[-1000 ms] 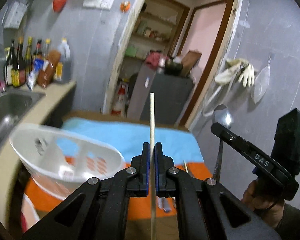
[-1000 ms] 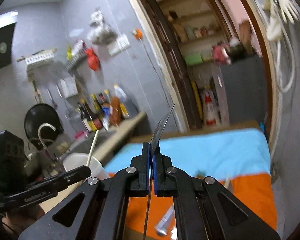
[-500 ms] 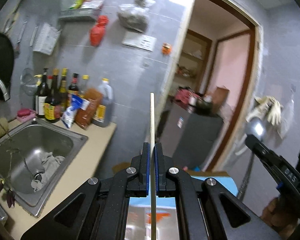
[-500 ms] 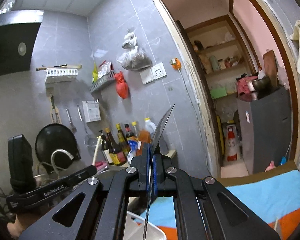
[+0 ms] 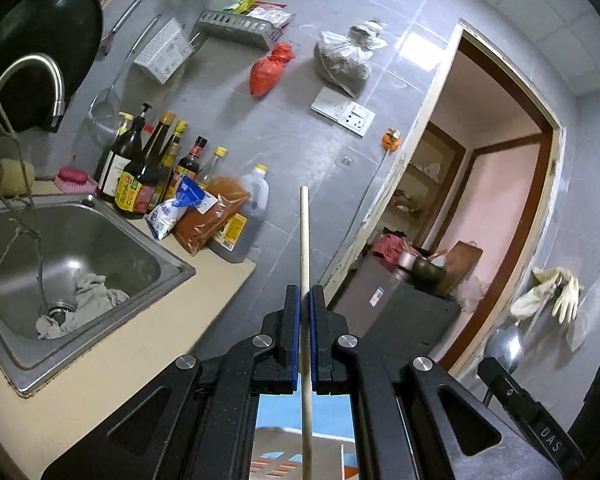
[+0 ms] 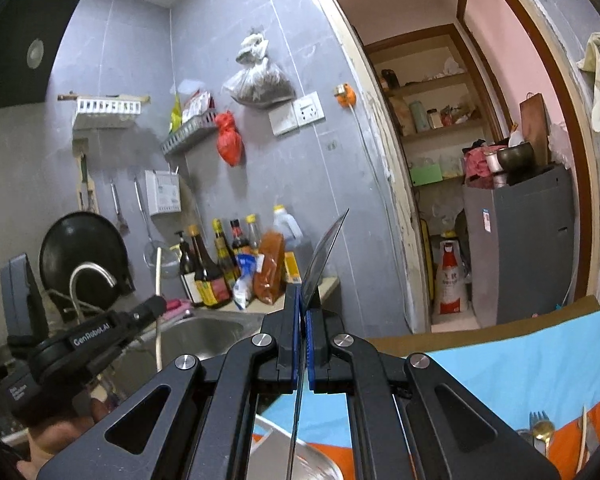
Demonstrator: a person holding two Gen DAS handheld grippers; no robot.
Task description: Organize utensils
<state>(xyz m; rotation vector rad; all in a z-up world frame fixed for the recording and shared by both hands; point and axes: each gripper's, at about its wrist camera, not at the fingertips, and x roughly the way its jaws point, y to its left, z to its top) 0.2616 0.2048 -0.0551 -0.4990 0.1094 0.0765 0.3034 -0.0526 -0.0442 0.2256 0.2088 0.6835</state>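
My left gripper (image 5: 305,300) is shut on a pale wooden chopstick (image 5: 304,240) that stands upright between the blue pads, held high above the counter. It also shows in the right wrist view (image 6: 158,304) at the left, with the chopstick (image 6: 158,272). My right gripper (image 6: 303,300) is shut on a metal spoon, seen edge-on with its bowl (image 6: 324,256) above the jaws. The spoon bowl (image 5: 504,346) shows in the left wrist view at lower right. A gold fork (image 6: 540,428) and another chopstick (image 6: 584,436) lie on the orange and blue cloth (image 6: 540,364).
A steel sink (image 5: 80,248) with a rag and a curved tap (image 5: 40,76) is at the left. Sauce bottles (image 5: 148,172) and bags stand on the beige counter (image 5: 148,336). A grey cabinet (image 6: 520,248) stands in the doorway. A white container rim (image 6: 276,428) shows under the right gripper.
Both grippers have risen and tilted up, so the views have swung from the cloth and white basket to the wall, sink and doorway. Both still hold their utensils.
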